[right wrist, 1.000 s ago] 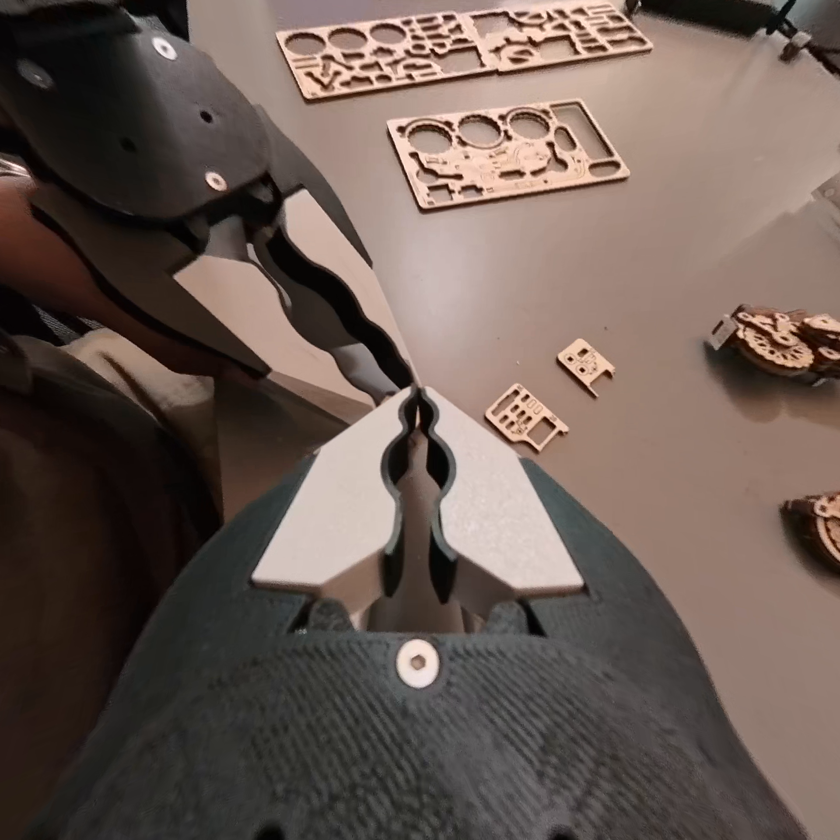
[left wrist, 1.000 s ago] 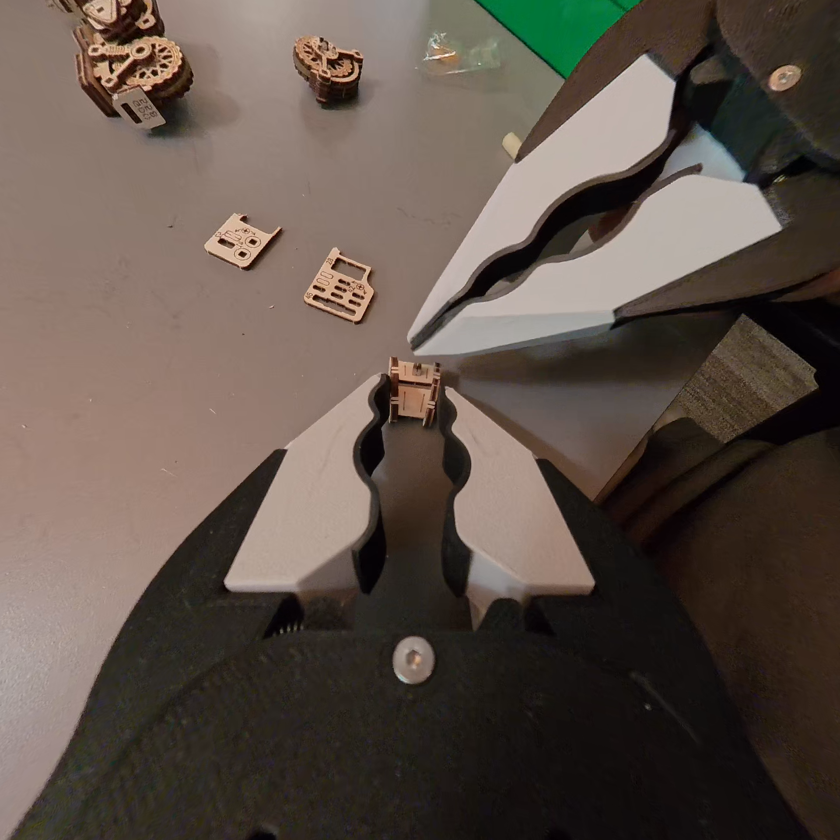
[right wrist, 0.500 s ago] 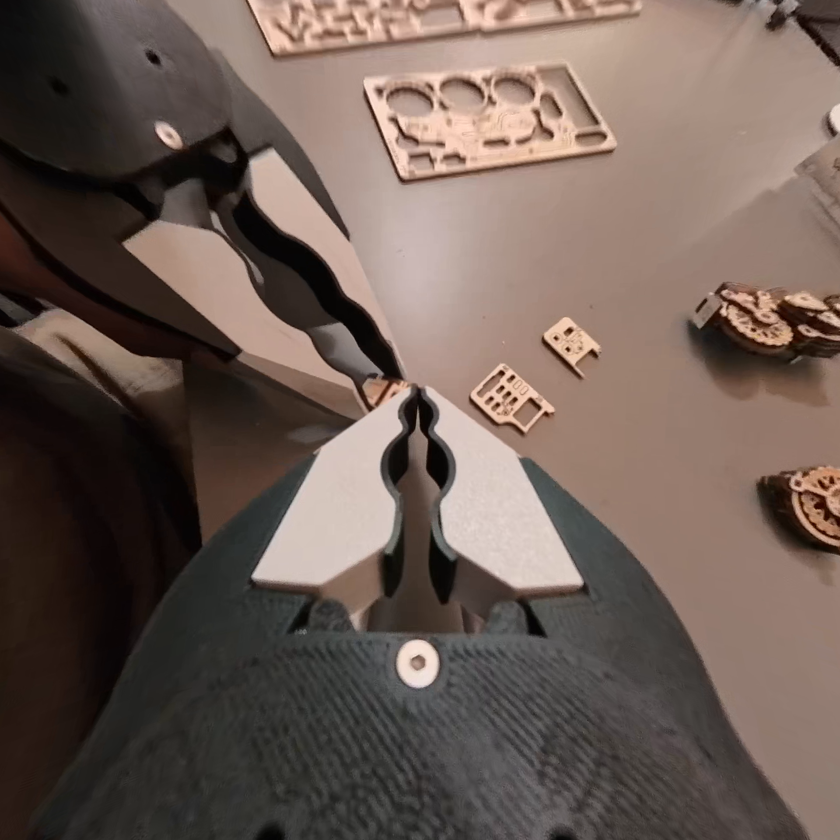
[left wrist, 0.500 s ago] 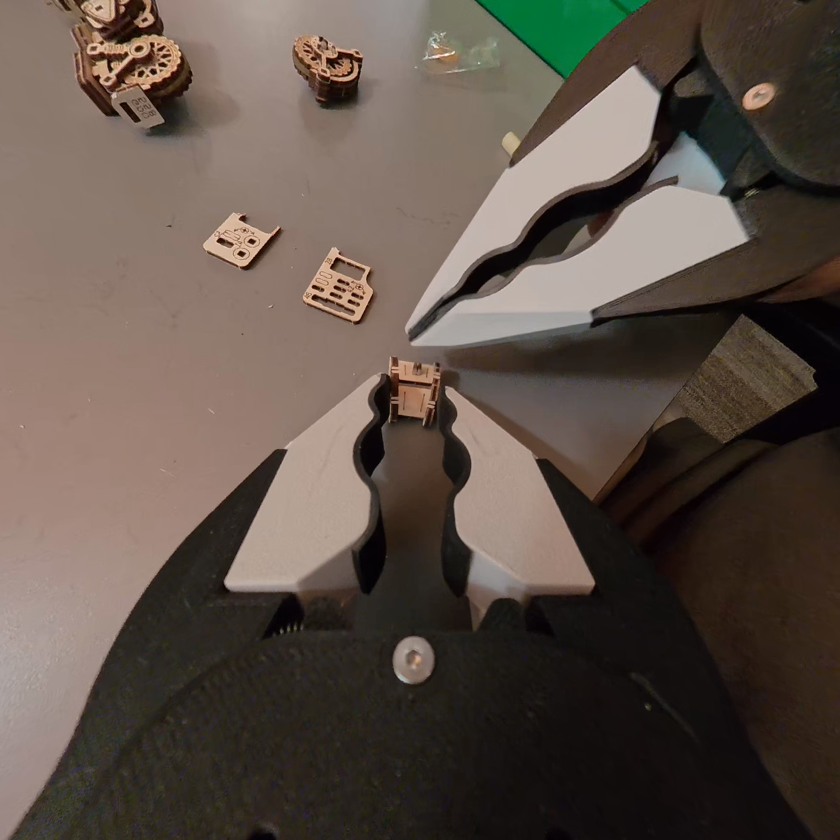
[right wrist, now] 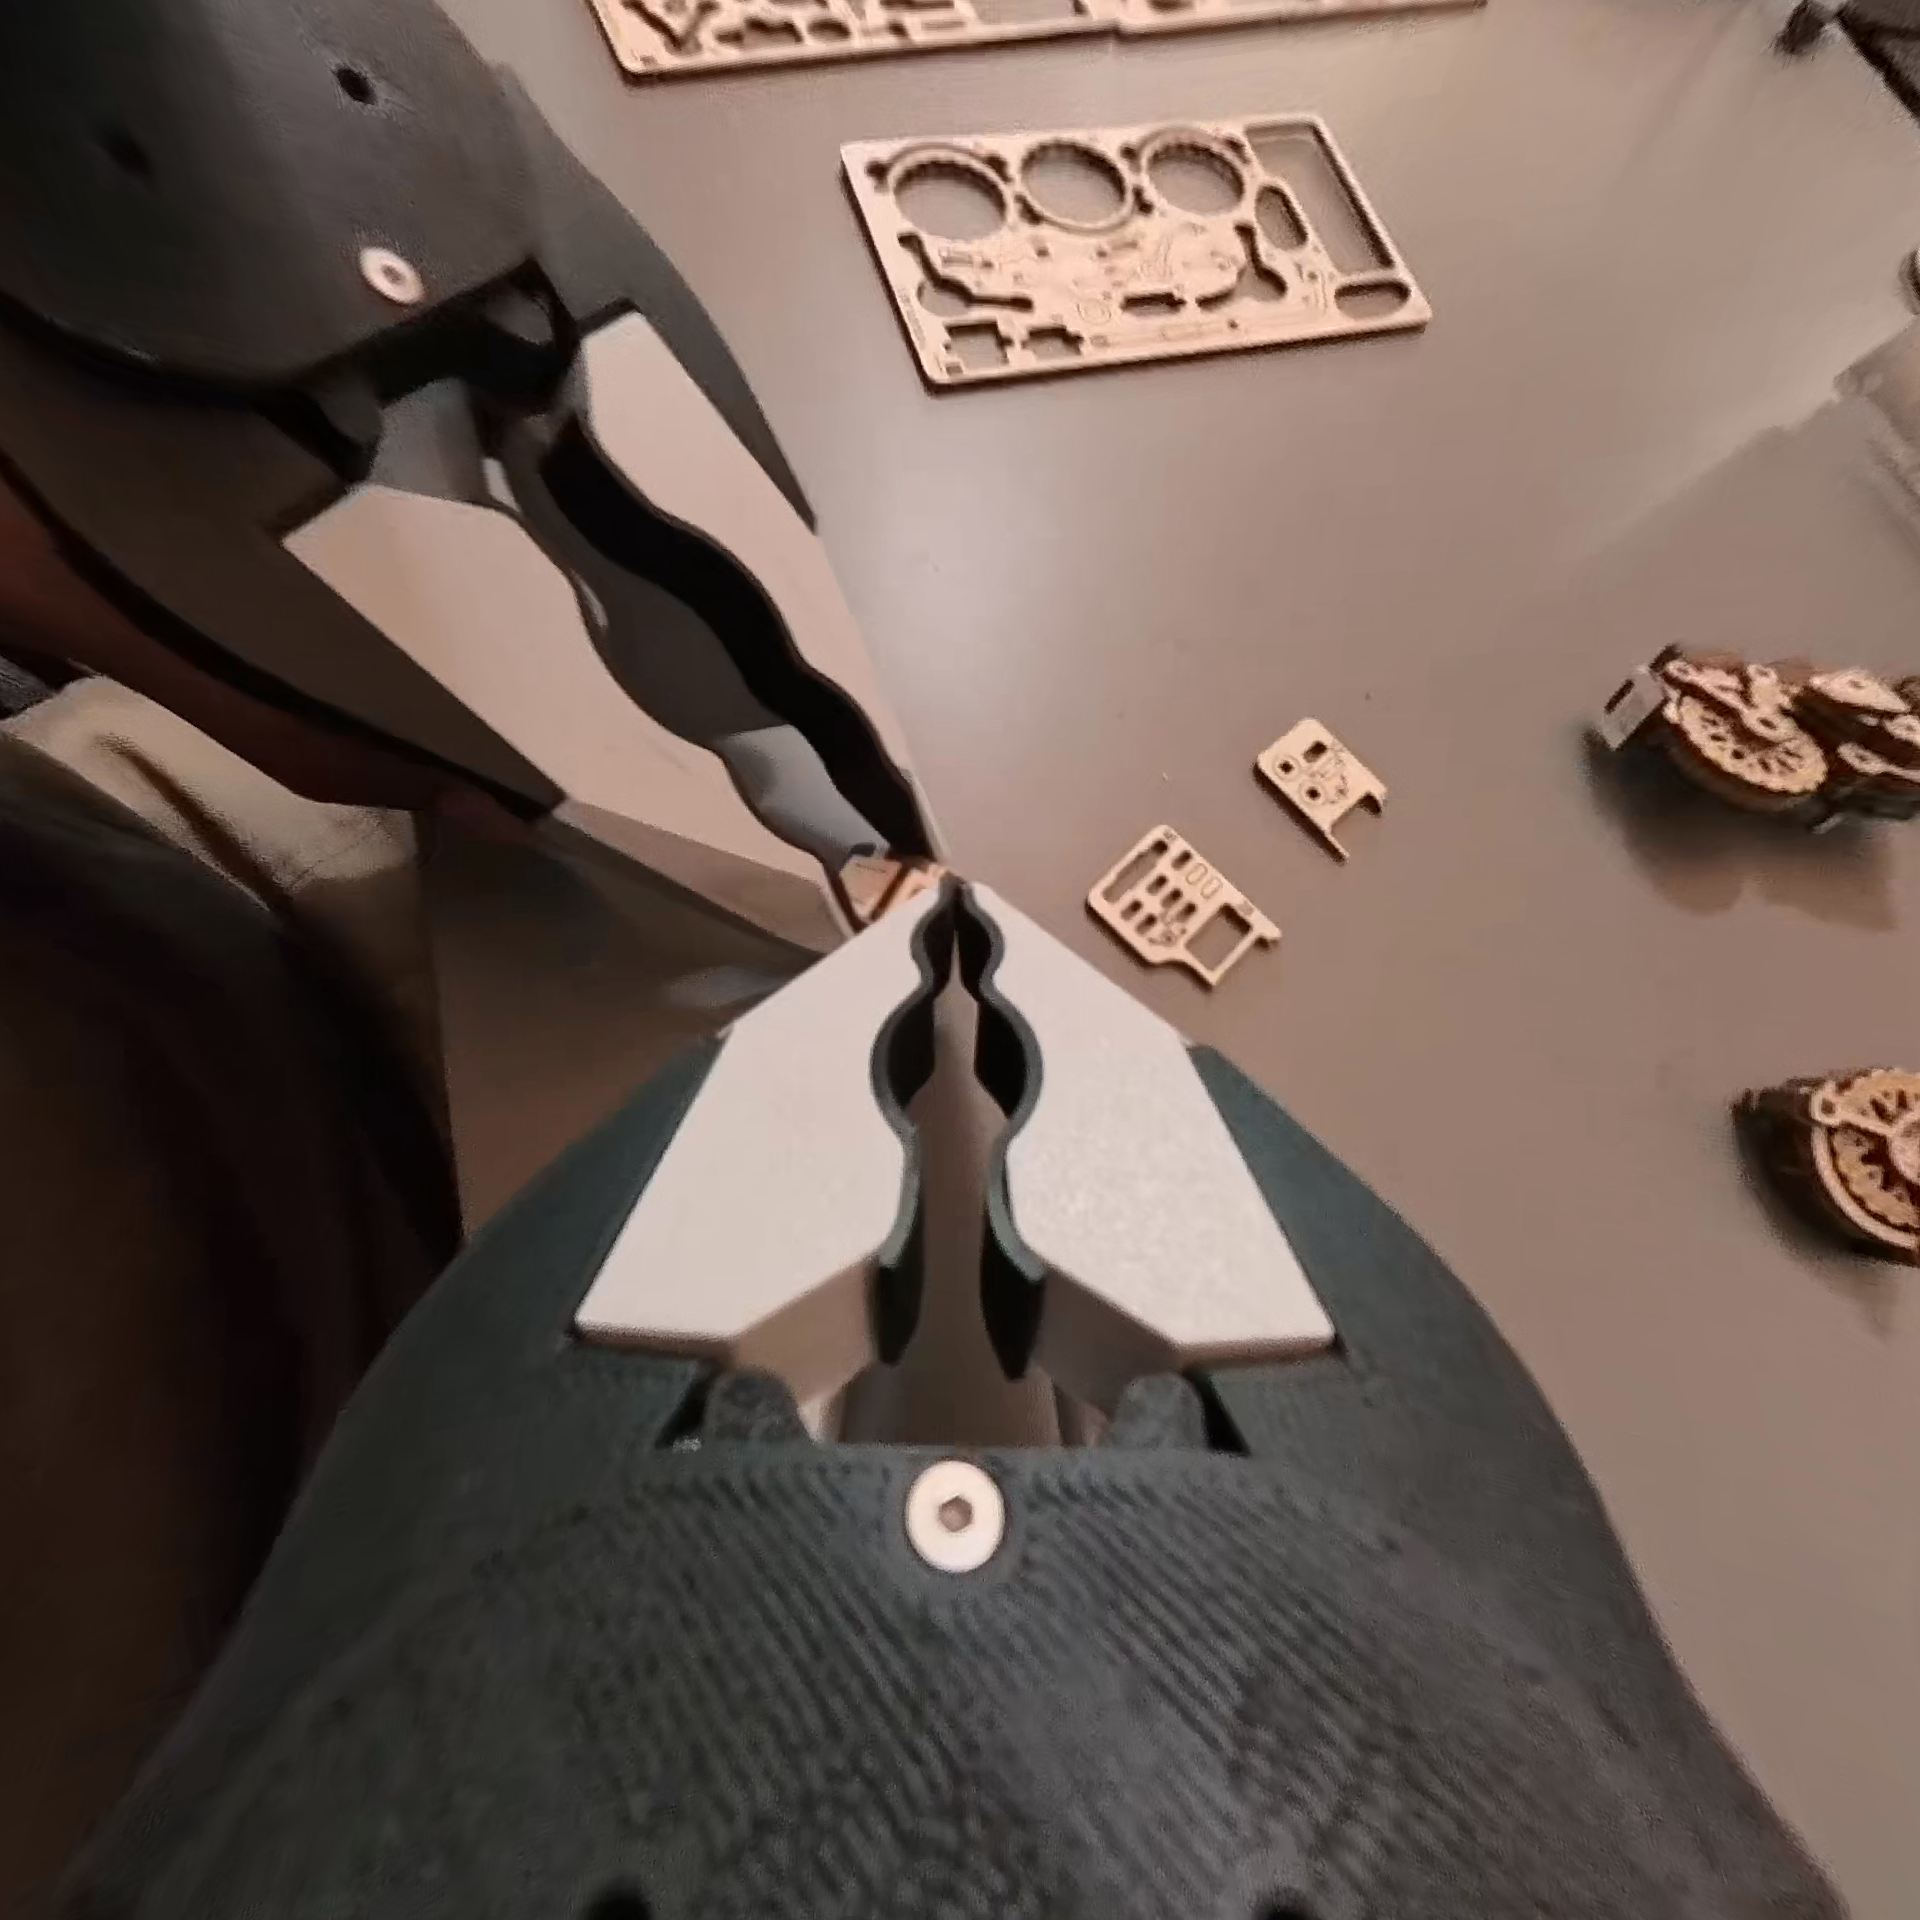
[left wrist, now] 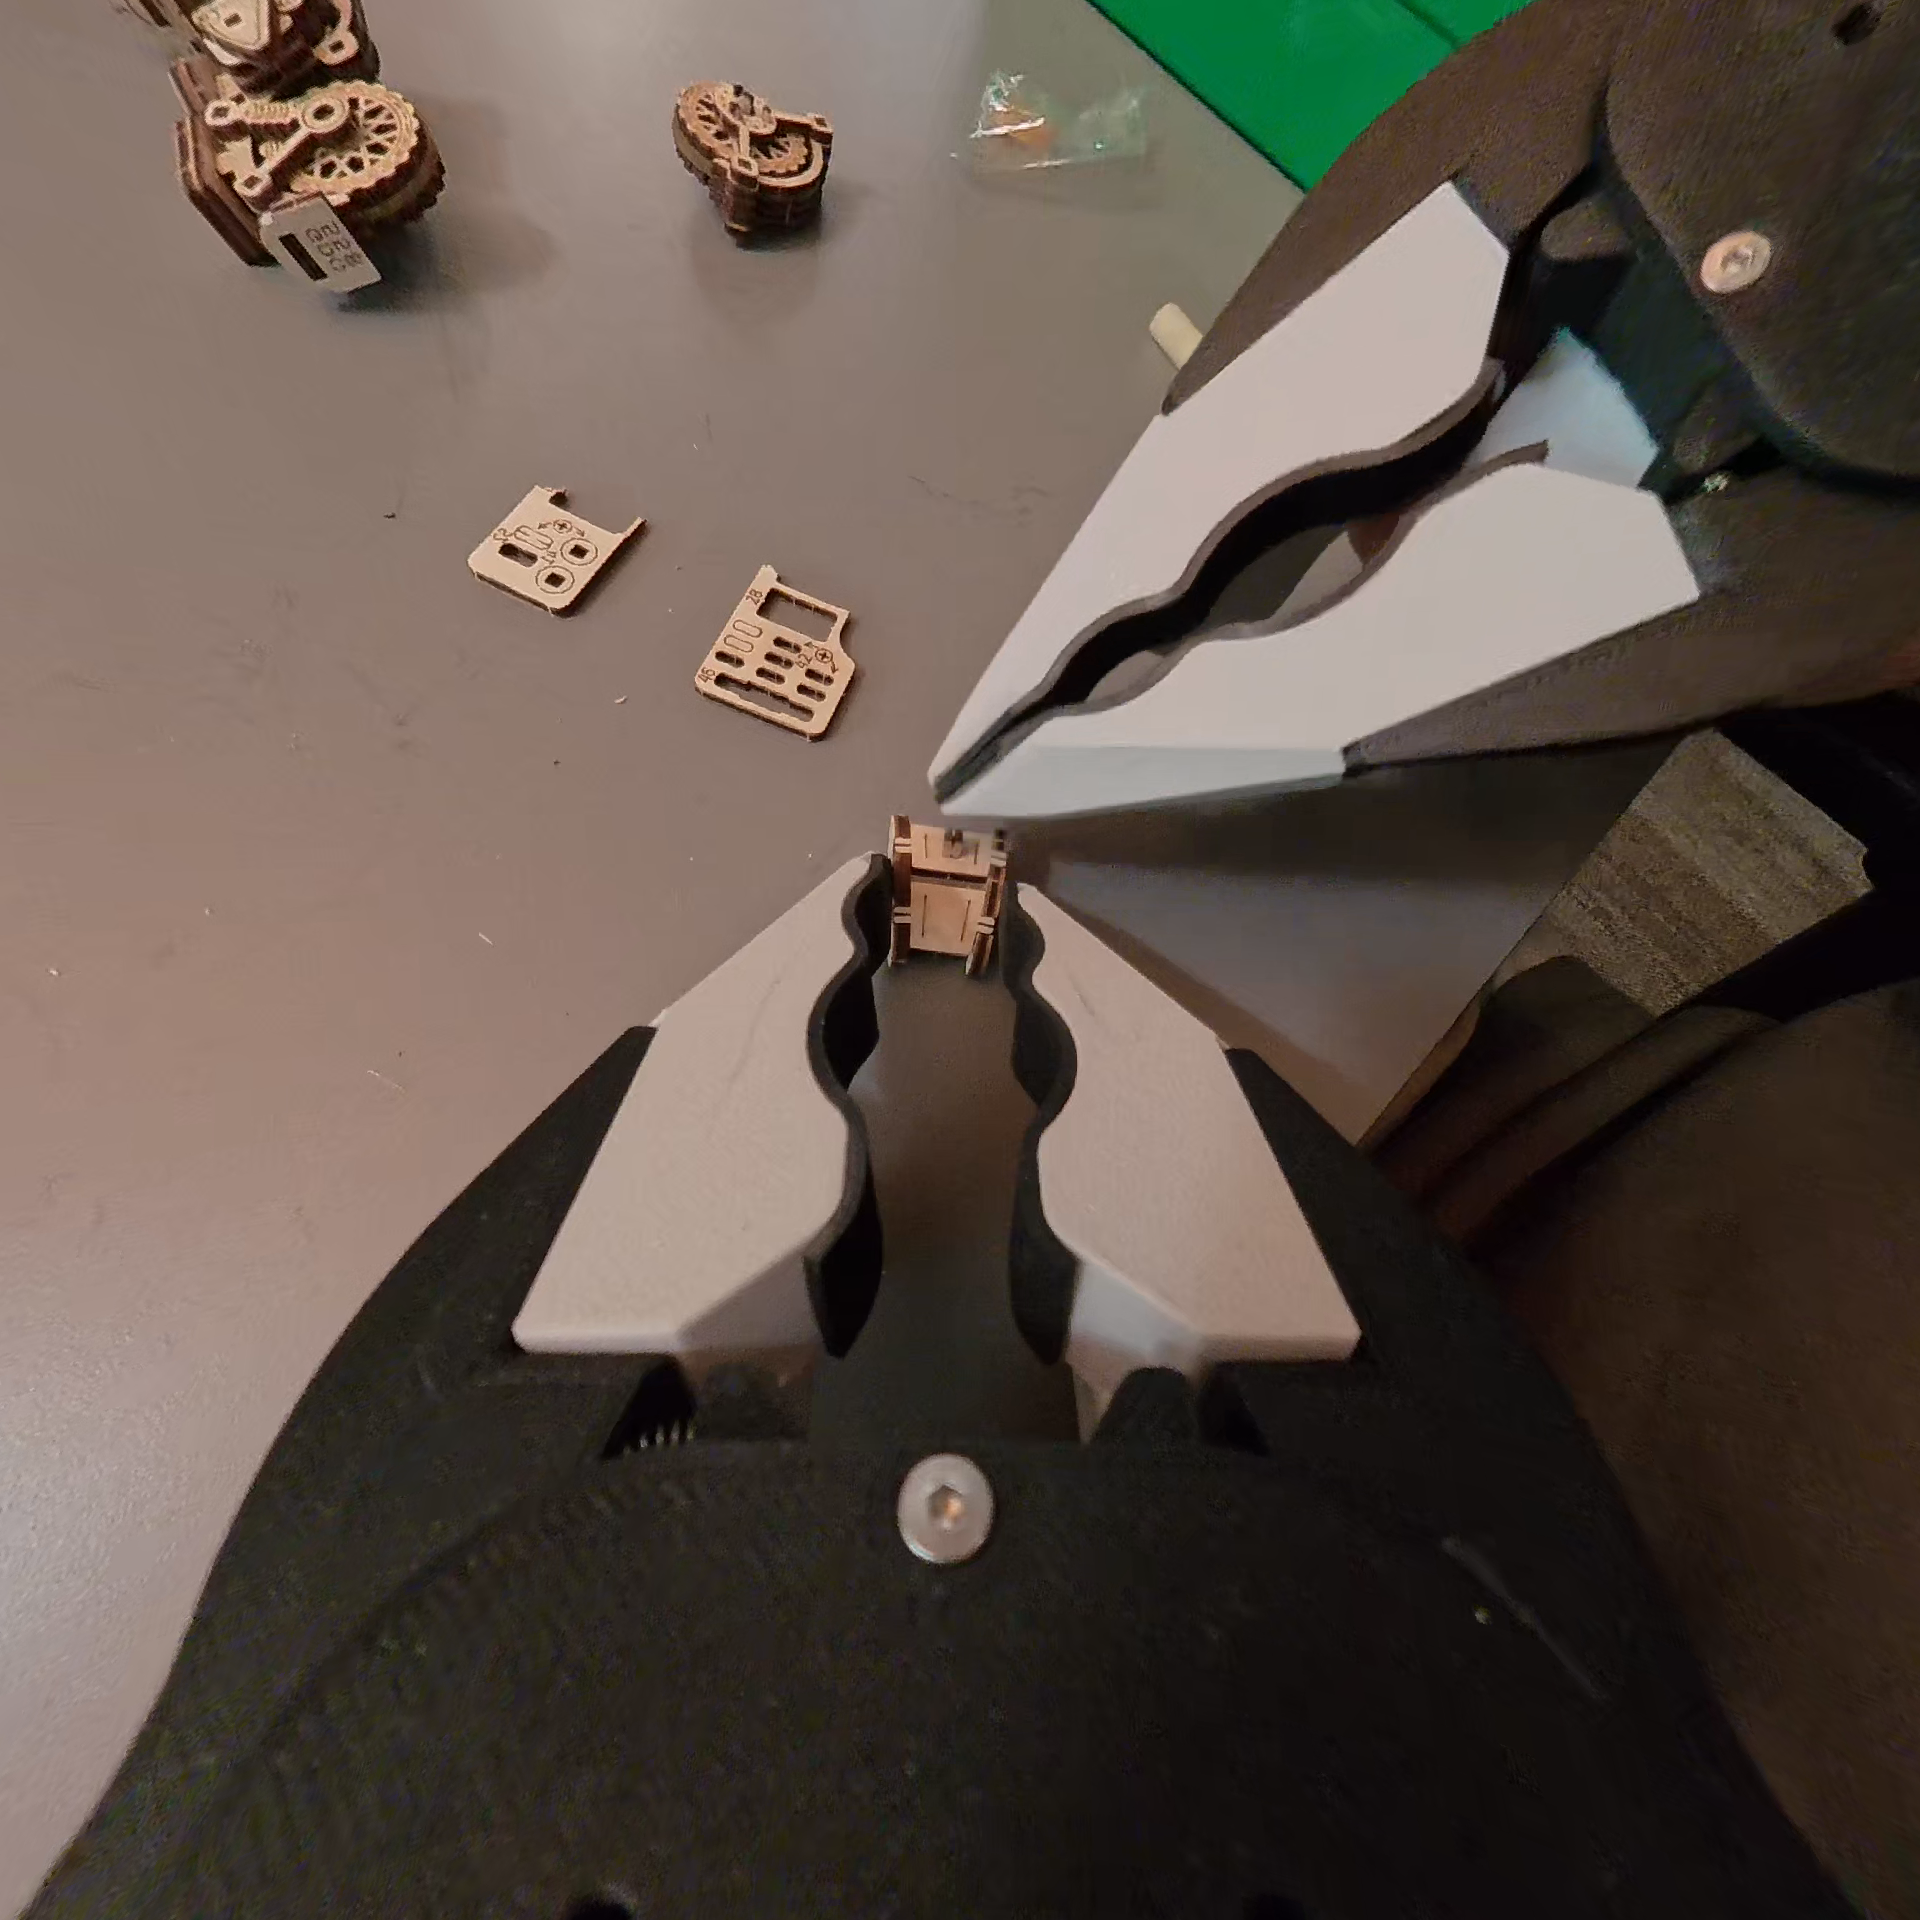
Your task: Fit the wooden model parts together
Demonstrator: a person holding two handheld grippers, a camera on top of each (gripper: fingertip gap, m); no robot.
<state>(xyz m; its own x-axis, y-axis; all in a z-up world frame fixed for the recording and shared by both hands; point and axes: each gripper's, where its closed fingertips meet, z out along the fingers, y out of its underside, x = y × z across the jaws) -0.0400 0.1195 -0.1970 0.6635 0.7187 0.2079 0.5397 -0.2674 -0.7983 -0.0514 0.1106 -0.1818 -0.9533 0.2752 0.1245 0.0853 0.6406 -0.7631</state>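
The left gripper pinches a small boxy pale wooden model piece at its tips, above the grey table; the right gripper has its tips pressed together, holding nothing, right beside the piece; it looks light, thin and easy to snap; hold its flat sides, not the little tabs; two flat wooden cards lie nearby.

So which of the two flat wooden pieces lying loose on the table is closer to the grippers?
The flat piece with the rows of small slots, right of the other flat piece in the left wrist view; that one has round holes and lies farther away.
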